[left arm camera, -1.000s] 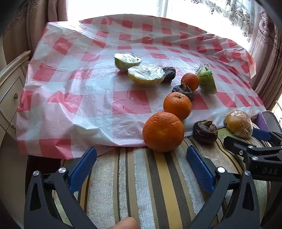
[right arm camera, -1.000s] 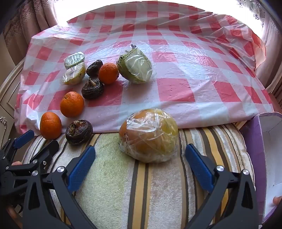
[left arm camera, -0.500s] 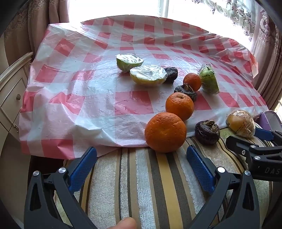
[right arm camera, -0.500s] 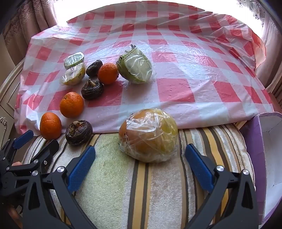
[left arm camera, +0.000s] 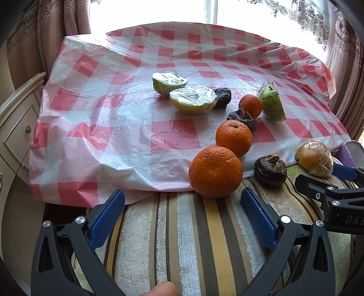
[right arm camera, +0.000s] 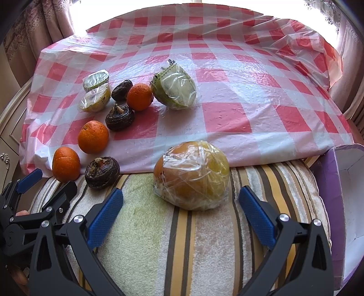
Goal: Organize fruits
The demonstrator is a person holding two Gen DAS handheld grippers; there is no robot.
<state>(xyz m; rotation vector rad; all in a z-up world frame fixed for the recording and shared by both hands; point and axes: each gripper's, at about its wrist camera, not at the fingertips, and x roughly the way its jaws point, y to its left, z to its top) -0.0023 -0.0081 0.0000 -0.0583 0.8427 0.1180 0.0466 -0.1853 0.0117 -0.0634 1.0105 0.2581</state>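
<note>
Where glare whitens the window, purple box [right arm camera: 327, 182] cut off, perhaps empty.

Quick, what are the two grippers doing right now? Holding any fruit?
Left gripper: open, holding nothing.
Right gripper: open, holding nothing.

Daylight flooding in from the window [left arm camera: 227, 11] behind the checked tablecloth [left arm camera: 113, 109], window overexposing to white, glare glinting off the plastic cloth just below it, soft shadows falling toward the camera, focus holding sharp, fisheye bending edges, corners vignetting black.
</note>
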